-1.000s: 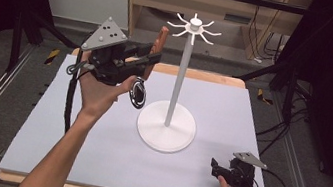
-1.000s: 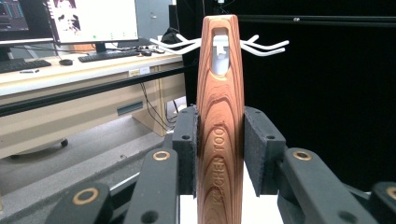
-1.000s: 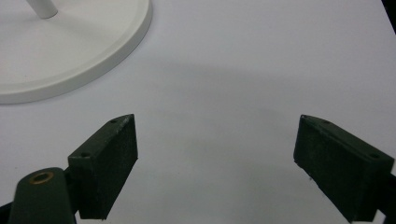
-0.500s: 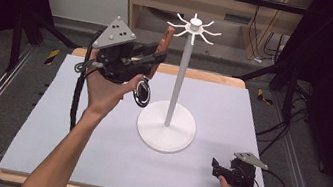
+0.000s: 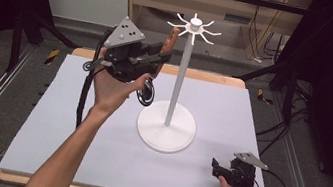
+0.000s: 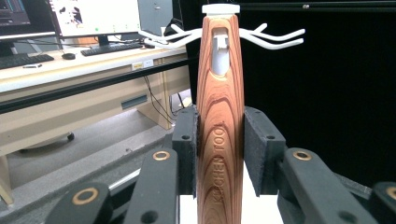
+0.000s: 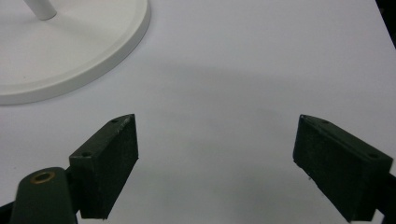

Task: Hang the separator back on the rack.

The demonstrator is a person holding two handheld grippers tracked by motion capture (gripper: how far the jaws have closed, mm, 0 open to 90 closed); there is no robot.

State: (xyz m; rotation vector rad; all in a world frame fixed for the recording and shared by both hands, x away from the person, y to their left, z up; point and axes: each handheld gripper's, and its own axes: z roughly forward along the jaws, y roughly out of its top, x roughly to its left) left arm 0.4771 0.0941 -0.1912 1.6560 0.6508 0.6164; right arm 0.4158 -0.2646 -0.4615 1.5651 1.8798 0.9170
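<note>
Both left fingers (image 6: 189,154) clamp the wooden handle (image 6: 220,116) between them; right fingers (image 7: 105,165) wide

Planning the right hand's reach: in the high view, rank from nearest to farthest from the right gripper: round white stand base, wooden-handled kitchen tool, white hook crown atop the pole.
From the right gripper:
1. Round white stand base, up-left on the table.
2. Wooden-handled kitchen tool, held raised at left.
3. White hook crown, atop the pole; too close to the tool to rank firmly.

White rack (image 5: 174,92) mid-table, its prongs (image 6: 275,39) just behind the wooden handle (image 6: 220,121); open mat (image 5: 63,123) all around.
</note>
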